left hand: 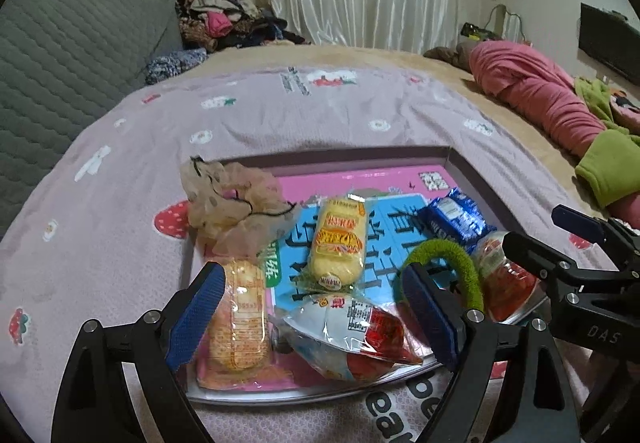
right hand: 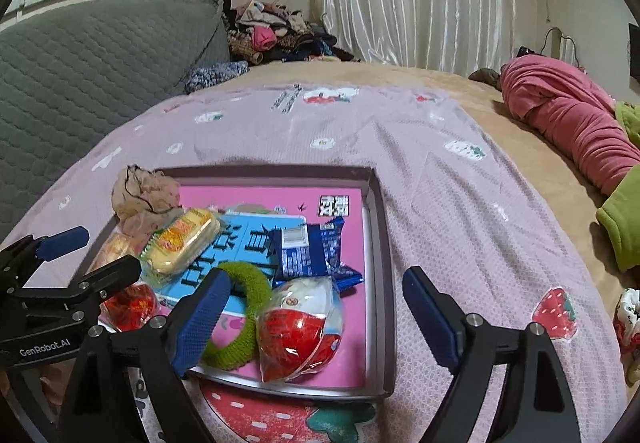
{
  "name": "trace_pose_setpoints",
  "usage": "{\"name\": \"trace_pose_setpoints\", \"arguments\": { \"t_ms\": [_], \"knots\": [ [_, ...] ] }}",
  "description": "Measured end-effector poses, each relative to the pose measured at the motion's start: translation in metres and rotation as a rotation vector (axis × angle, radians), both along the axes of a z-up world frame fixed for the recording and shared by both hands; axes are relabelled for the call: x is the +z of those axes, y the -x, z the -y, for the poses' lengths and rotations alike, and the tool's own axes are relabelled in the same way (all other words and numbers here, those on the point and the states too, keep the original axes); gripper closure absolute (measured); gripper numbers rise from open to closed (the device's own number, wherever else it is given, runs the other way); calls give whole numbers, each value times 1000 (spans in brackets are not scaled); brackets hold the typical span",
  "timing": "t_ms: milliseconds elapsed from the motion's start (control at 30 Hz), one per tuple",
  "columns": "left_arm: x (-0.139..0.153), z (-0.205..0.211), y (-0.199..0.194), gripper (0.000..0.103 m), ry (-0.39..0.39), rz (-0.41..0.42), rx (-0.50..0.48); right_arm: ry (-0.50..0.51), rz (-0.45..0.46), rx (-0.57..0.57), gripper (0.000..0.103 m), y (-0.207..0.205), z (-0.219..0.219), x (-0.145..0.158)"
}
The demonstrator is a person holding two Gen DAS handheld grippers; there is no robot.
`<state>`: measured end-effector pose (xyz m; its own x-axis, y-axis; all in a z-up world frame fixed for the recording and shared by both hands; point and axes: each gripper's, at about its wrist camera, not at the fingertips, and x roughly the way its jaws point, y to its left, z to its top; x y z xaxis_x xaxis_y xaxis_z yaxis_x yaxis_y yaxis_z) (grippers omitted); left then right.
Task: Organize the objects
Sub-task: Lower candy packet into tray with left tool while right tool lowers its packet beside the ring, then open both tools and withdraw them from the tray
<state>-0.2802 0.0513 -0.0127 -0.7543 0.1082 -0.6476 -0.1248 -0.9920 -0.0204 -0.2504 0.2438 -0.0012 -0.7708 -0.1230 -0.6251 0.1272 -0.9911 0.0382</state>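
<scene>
A shallow grey tray (left hand: 460,163) (right hand: 376,211) with a pink and blue printed bottom lies on the bed. In it are a beige scrunchie (left hand: 236,203) (right hand: 140,195), two yellow cake packs (left hand: 338,247) (left hand: 240,319) (right hand: 182,243), a blue biscuit pack (left hand: 456,219) (right hand: 312,247), a green hair tie (left hand: 460,263) (right hand: 244,323) and two red and white snack bags (left hand: 352,335) (right hand: 300,327). My left gripper (left hand: 316,315) is open just above the near snack bag. My right gripper (right hand: 316,323) is open over the tray's right near corner.
The tray sits on a pink strawberry-print sheet (left hand: 320,115) (right hand: 460,203). A grey quilted headboard (left hand: 60,55) stands at left, a clothes pile (left hand: 224,19) behind. A pink and green garment (left hand: 560,103) (right hand: 580,123) lies at right.
</scene>
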Motion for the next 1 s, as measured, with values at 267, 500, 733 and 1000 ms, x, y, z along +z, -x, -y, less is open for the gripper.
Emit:
{"name": "trace_pose_setpoints", "arguments": {
  "t_ms": [267,500,733,1000],
  "knots": [
    [20,6,-10,12,-5,-37,19,7,-61,-7,4,-12,1,18],
    [40,16,-27,12,-39,-77,38,18,-100,-6,1,-24,7,34],
    [63,19,-52,12,-1,-82,80,2,-116,19,1,-47,17,64],
    [99,23,-104,12,23,-73,91,15,-144,28,1,-94,18,105]
  ]
}}
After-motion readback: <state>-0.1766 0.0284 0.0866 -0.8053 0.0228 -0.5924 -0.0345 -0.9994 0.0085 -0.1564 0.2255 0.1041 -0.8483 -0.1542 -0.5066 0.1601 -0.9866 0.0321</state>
